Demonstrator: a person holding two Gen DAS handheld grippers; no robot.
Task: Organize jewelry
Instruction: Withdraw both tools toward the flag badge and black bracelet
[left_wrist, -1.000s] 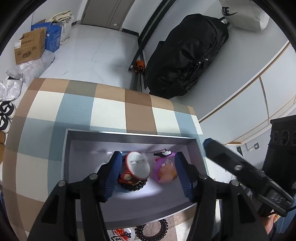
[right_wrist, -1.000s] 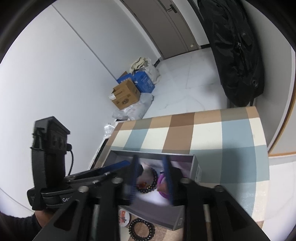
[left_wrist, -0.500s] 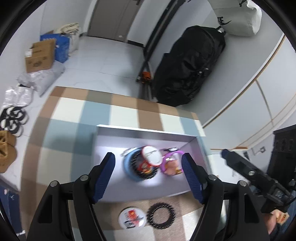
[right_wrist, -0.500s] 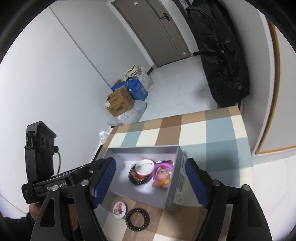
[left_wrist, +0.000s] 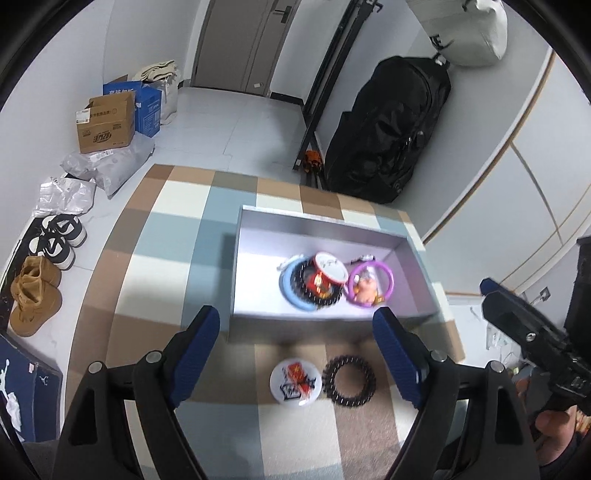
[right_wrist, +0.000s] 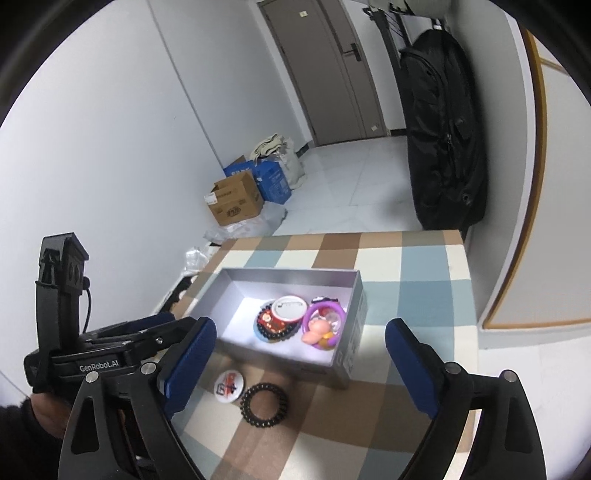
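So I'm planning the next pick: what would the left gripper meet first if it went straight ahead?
Probably the near wall of the grey box, though depth is unclear. The left gripper is opening, with nothing between its jaws.

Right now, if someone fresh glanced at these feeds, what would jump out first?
The grey box mid-table on the checked cloth, brightly lit inside, with a purple ring and a blue ring of trinkets bunched together. In front of the box, on the cloth, lie a round badge and a black beaded bracelet, side by side.

White walls (right_wrist: 110, 129), pale tiled floor (left_wrist: 236, 125), brown door (right_wrist: 332, 70), checked tabletop (left_wrist: 166, 236).
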